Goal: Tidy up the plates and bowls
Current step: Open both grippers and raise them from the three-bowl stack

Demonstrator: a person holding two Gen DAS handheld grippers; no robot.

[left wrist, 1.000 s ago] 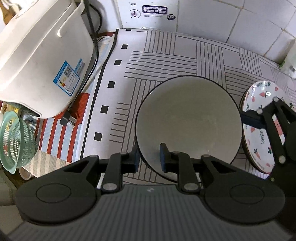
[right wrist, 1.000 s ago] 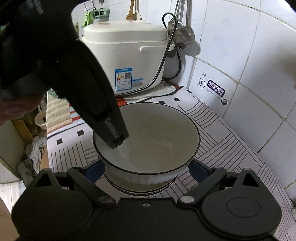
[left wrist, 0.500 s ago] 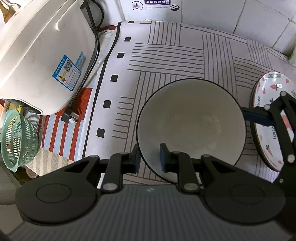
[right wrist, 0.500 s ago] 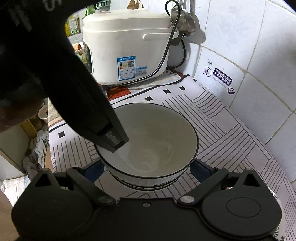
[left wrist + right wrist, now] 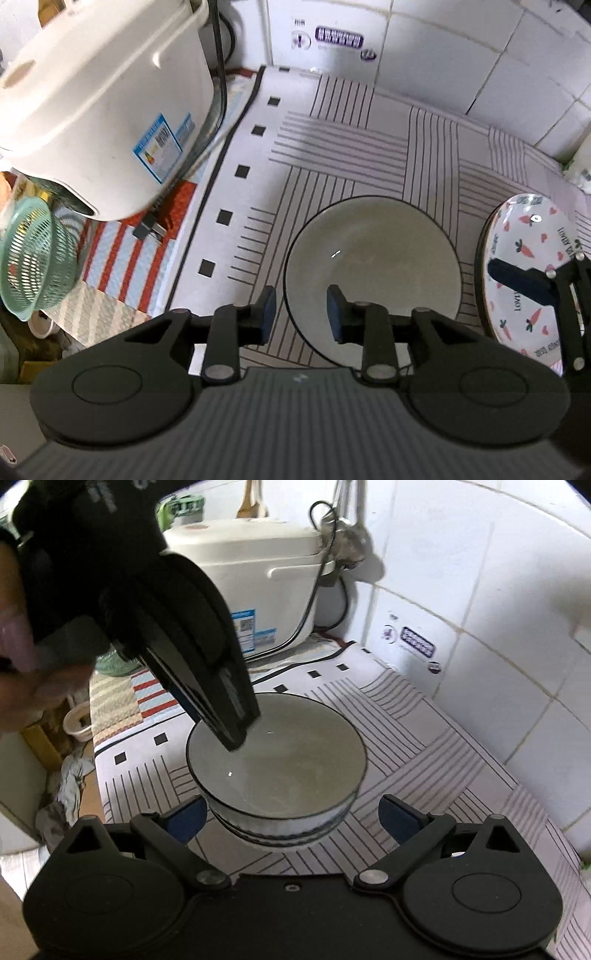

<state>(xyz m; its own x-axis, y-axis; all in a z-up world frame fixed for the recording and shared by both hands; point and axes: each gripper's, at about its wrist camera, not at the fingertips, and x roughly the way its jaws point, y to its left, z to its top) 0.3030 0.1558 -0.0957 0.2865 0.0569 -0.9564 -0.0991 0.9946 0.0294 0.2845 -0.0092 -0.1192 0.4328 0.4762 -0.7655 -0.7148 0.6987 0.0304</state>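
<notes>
Simply a dark-rimmed grey bowl [image 5: 373,273], upright.

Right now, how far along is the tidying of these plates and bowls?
Done: the bowl sits nested on others in a stack, and the carrot plate lies beside it on the mat. In hand: nothing; the left gripper straddles the bowl's rim, open, and the right gripper is open too. I see nothing left loose.

White rice cooker [image 5: 99,110] on striped mat [image 5: 351,147]; green strainer basket [image 5: 33,258] beside cooker.
</notes>
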